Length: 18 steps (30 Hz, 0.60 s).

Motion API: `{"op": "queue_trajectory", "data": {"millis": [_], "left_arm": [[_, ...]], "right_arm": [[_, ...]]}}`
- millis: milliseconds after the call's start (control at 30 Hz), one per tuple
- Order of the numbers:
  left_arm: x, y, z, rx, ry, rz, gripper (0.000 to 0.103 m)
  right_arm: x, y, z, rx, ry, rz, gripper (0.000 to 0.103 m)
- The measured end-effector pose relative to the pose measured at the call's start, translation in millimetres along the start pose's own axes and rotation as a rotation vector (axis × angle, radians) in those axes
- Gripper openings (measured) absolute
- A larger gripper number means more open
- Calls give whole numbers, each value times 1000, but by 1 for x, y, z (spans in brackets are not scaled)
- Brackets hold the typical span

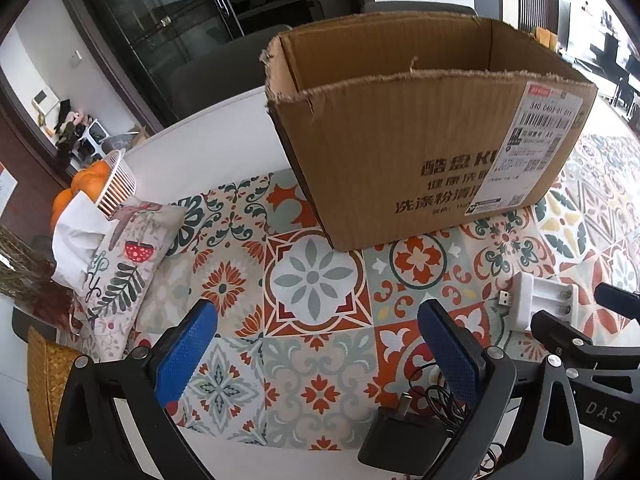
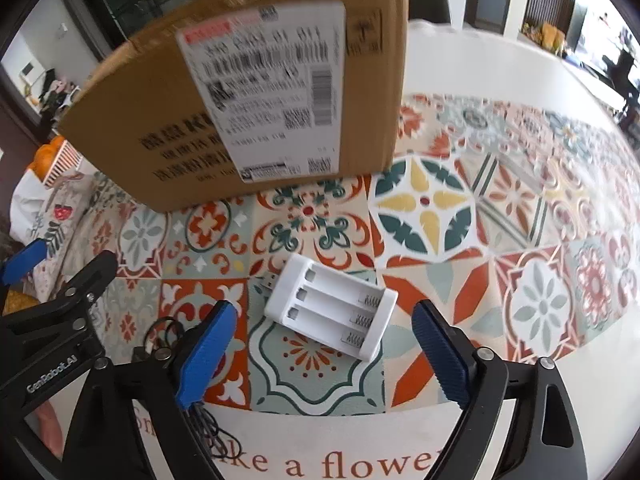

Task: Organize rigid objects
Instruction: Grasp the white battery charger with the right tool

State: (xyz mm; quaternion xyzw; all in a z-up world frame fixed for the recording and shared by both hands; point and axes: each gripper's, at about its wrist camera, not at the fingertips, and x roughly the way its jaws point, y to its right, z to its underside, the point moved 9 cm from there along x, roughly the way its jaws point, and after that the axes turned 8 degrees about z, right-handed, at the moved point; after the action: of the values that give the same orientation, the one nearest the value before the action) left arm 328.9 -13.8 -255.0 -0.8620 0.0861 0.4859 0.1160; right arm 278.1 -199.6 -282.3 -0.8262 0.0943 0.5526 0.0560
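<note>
An open cardboard box [image 1: 400, 140] with a shipping label stands on the patterned tablecloth [image 1: 312, 280]. A white battery charger [image 2: 332, 312] with empty slots and a short USB plug lies flat in front of the box [image 2: 240, 100]. My right gripper [image 2: 324, 309] is open just above the charger, its blue pads apart from it on either side. My left gripper [image 1: 316, 306] is open over bare cloth with nothing between its pads. A black power adapter [image 1: 404, 436] with a tangled cord lies by its right finger. The charger [image 1: 548, 300] also shows in the left wrist view.
A floral fabric tissue pouch [image 1: 120, 260] and a white basket of oranges [image 1: 104, 184] sit at the left. A woven item [image 1: 48, 380] lies at the near left edge. A dark chair stands behind the box. A white mat with lettering [image 2: 320, 460] lies along the near edge.
</note>
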Motion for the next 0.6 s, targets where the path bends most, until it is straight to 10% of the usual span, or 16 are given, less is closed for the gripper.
{"op": "queue_trajectory", "data": {"millis": [600], "left_arm": [[23, -9, 12, -13, -59, -25, 102]], "right_arm": [[43, -9, -2, 34, -80, 28, 90]]}}
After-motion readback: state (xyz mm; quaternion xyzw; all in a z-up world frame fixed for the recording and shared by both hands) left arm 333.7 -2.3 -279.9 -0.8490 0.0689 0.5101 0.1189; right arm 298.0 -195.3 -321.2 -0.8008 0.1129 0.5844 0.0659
